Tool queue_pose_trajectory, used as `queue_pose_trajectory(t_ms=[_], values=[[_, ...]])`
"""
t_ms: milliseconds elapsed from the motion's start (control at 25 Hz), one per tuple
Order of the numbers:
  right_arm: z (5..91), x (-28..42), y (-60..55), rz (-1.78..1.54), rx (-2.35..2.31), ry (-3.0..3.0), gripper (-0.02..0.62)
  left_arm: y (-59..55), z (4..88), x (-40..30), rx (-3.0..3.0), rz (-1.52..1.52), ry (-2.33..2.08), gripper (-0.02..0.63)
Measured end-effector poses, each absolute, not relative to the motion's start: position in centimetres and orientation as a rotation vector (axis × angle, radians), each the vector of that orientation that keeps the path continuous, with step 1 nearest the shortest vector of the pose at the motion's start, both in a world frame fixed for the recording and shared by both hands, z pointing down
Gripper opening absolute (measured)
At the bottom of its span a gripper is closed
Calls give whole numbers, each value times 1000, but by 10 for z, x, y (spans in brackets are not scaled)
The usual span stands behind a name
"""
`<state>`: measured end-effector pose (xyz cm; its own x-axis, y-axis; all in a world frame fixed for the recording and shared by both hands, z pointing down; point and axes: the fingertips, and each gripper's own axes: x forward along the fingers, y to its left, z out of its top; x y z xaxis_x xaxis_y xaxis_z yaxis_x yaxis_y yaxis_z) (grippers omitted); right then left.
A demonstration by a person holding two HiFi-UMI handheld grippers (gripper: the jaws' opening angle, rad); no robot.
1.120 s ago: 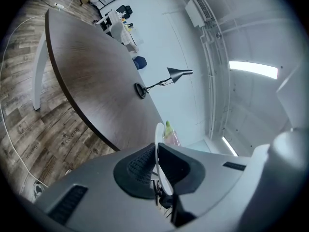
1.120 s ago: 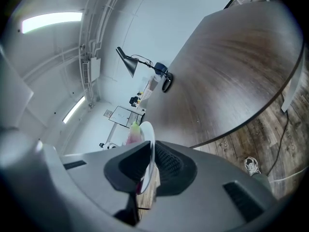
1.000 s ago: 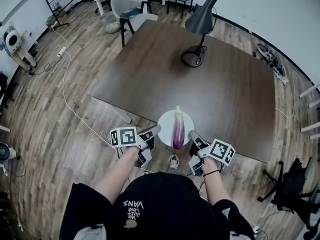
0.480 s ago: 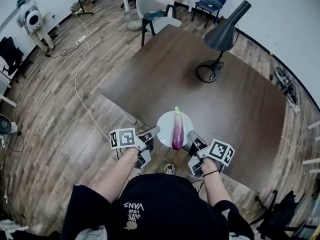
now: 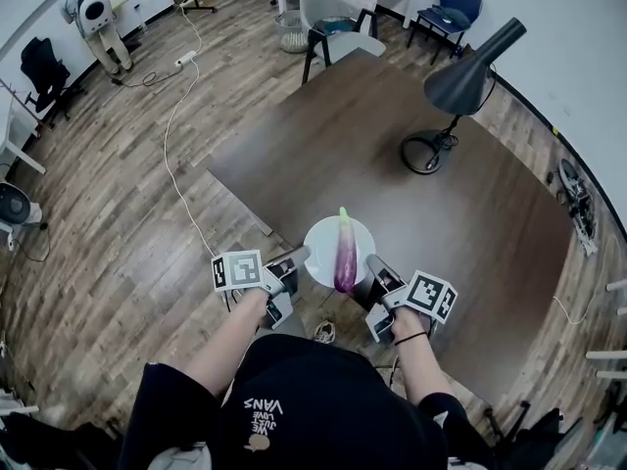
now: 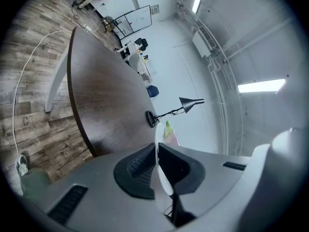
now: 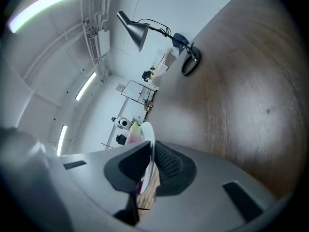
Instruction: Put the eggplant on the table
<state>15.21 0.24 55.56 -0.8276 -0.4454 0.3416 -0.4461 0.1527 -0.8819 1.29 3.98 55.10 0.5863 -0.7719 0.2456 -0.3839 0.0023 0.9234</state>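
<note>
- The eggplant (image 5: 344,253) lies on a white plate (image 5: 320,246), between both hand-held grippers.
- The left hand-held gripper (image 5: 298,258) pinches the plate's left rim, the right hand-held gripper (image 5: 372,263) its right rim.

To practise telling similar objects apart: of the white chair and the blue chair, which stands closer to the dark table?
The white chair, drawn up at the far corner of the dark table. The blue chair stands farther back, near the wall.

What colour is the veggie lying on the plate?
The eggplant is purple with a green tip, clearest in the head view.
</note>
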Motion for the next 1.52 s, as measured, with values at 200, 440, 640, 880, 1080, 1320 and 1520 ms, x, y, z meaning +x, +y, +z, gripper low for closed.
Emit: queue_pose_trajectory(t_ms=[200,440,640,880,1080,1320,1520], values=[[558,144,-8,1821,917,-2379,35,29,550,4,1609,-400,-993,25],[558,130,-32,1844,948,-2383,35,-1,552,-11,1626,-374,-972,25],[565,115,-53,1867,1003,-2372,35,-28,556,-26,1654,-327,-939,25],[569,100,-94,1868,1075,-2365,35,-74,557,-43,1678,-284,-901,25],[568,82,-132,1875,1106,-2379,35,-114,558,-60,1698,-273,-877,25],[568,62,-174,1847,1179,-2378,35,-162,555,-83,1727,-250,-841,25],[571,51,-205,1827,1241,-2365,35,-199,555,-96,1744,-229,-806,24]])
